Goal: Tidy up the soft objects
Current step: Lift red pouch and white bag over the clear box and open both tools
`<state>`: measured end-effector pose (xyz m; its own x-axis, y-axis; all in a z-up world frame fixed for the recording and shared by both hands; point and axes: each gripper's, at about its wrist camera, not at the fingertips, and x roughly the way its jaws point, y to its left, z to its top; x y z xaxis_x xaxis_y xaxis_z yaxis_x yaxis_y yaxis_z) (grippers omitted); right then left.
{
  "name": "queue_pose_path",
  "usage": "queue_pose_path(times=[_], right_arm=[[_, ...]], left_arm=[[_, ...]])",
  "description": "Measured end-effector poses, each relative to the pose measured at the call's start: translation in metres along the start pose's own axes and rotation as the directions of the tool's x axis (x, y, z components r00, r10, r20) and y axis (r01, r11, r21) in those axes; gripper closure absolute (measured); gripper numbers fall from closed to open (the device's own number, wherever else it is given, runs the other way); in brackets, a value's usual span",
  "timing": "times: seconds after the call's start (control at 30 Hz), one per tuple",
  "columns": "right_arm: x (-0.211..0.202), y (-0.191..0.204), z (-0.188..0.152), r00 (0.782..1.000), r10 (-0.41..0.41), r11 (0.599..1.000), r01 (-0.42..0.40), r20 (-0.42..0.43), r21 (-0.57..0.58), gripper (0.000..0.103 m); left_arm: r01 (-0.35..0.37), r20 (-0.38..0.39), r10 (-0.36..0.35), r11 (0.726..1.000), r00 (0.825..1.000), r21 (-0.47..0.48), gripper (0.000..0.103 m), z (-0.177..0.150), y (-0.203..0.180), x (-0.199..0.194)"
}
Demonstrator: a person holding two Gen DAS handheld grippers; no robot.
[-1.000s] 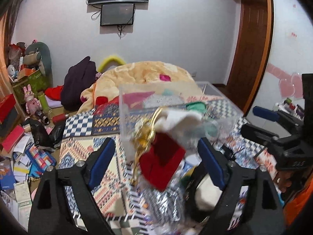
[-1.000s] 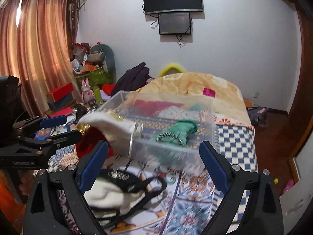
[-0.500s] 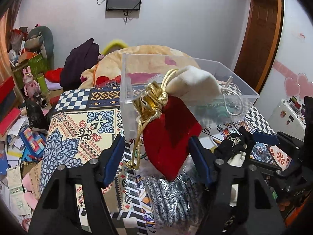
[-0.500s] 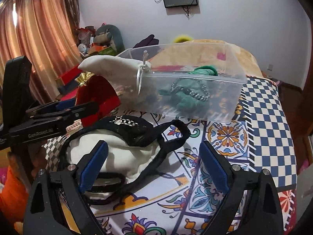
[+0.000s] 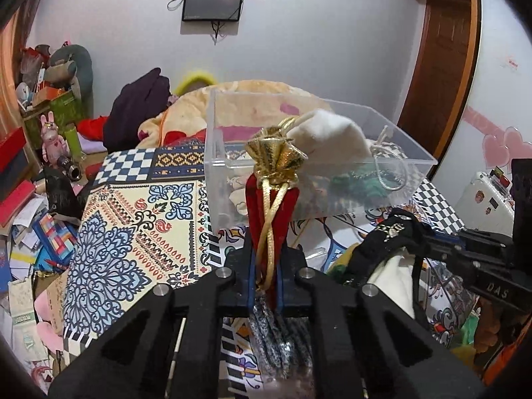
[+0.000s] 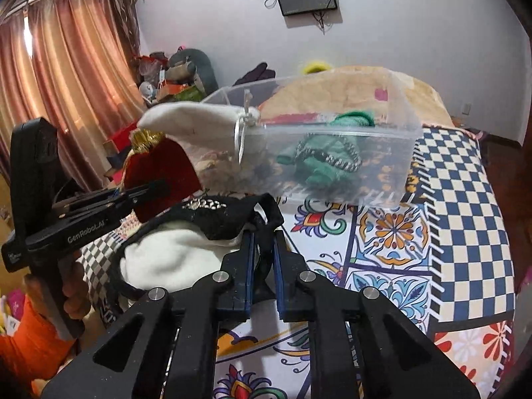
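Both grippers are clamped: the left gripper (image 5: 266,272) pinches a red pouch (image 5: 271,212) with a gold top and cord, standing upright; the right gripper (image 6: 264,266) pinches the black strap (image 6: 262,219) of a white bag (image 6: 173,252). Just beyond, a clear bin (image 6: 365,153) sits on the patterned bedcover (image 6: 449,216), a white pouch (image 6: 199,123) draped over its rim. Pink curtains (image 6: 66,83) hang left.

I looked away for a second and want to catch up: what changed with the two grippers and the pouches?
Both grippers closed: the left gripper now clamps the red pouch, the right gripper the black strap of the white bag. The clear bin, white pouch on its rim and green pouch inside stayed put.
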<state>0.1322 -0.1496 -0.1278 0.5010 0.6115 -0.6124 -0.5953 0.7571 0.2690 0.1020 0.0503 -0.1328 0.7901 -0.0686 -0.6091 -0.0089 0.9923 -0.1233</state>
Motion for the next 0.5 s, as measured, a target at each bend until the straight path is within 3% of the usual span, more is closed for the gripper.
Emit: queue_pose_path(times=[0.27,0.5], right_arm=[[-0.019,0.004,0.007,0.997,-0.033,0.999,0.034,0.073,-0.009,0.096],[-0.045,0.01,0.021,0.981,-0.089,0.995,0.096,0.172,-0.031,0.096]], left_arm=[[0.014,0.08,-0.013,1.0,0.997,-0.012,0.096,0.006,-0.003,-0.034],[0.027,0.146,-0.023,0.999,0.989,-0.023,0.097,0.025,0.001,-0.057]])
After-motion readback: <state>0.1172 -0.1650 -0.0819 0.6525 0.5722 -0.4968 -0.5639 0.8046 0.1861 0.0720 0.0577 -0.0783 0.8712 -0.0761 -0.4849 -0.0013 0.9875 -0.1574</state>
